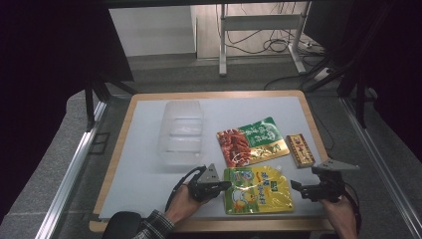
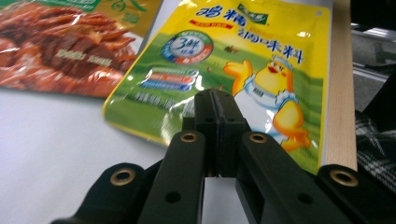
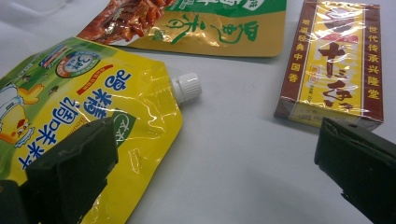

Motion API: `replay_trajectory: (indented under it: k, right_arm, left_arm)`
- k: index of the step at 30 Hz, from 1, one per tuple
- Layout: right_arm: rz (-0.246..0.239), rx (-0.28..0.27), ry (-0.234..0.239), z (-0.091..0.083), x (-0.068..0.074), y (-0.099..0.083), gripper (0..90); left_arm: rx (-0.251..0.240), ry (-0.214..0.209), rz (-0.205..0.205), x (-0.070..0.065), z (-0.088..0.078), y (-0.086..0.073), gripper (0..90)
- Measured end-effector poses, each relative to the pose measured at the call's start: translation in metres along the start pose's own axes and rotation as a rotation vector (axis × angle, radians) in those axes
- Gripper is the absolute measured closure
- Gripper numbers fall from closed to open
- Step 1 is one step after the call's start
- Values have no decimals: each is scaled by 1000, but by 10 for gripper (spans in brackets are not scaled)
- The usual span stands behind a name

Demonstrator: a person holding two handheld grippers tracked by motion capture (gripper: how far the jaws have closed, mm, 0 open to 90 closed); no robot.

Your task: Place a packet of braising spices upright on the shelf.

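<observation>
Left gripper [image 1: 225,185] at left edge of yellow pouch [image 1: 256,189], jaws fully closed, pinching that edge or just meeting over it: can't tell. Right gripper [image 1: 297,188] just right of pouch, jaws wide, nothing between. Pouch flat near counter [image 1: 144,164] front edge. Bare counter left.

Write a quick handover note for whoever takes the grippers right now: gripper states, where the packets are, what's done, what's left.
Left gripper: jaws shut at the near-left edge of the yellow spout pouch; whether they pinch it cannot be told.
Right gripper: jaws open, empty, right of the pouch.
Pouch lies flat at the table's front edge. Green and red sachet lies behind it, small brown and yellow box to the right.
Clear plastic bin at back left looks empty.
Done: nothing moved into the bin.
Left: probably lift the pouch, then the other two.
</observation>
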State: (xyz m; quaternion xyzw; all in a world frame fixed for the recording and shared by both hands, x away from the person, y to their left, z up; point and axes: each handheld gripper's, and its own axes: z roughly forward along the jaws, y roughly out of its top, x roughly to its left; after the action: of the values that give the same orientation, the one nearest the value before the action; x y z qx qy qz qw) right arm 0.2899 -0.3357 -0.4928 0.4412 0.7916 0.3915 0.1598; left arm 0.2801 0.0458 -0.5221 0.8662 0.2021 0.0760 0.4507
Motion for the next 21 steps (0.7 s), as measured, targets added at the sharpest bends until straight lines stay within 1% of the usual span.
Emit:
replay_trajectory:
  k: [5, 7, 8, 9, 10, 11, 14, 15, 16, 17, 18, 19, 21]
  right_arm:
    - [-2, 9, 3, 1, 0, 0, 0]
    - [-2, 10, 3, 1, 0, 0, 0]
    - [-2, 10, 2, 1, 0, 0, 0]
    - [-2, 10, 2, 1, 0, 0, 0]
    - [-2, 7, 2, 1, 0, 0, 0]
    - [-1, 5, 2, 1, 0, 0, 0]
    - [4, 2, 8, 0, 0, 0, 0]
    - [3, 3, 8, 1, 0, 0, 0]
    - [4, 4, 9, 1, 0, 0, 0]
    - [4, 6, 9, 1, 0, 0, 0]
    - [5, 7, 9, 1, 0, 0, 0]
    - [6, 8, 10, 1, 0, -1, 0]
    - [8, 7, 11, 1, 1, -1, 0]
  left_arm:
    - [-14, -23, -7, -2, 11, 6, 896]
    - [-11, -24, 0, -2, 13, 7, 896]
    - [-8, -21, 9, -3, 18, 8, 896]
    - [-8, -21, 9, -3, 18, 8, 896]
    - [4, -17, 11, -4, 22, 9, 896]
    - [4, -16, 10, -4, 25, 8, 896]
    - [10, -22, 11, -1, 25, 8, 898]
    - [5, -14, 9, 0, 26, 6, 898]
    - [12, -15, 5, 2, 26, 6, 898]
    - [19, -2, 5, 2, 25, 6, 899]
    - [28, 15, 16, 2, 25, 6, 899]
    - [27, 20, 7, 2, 25, 6, 900]
    - [30, 15, 9, 3, 25, 5, 900]
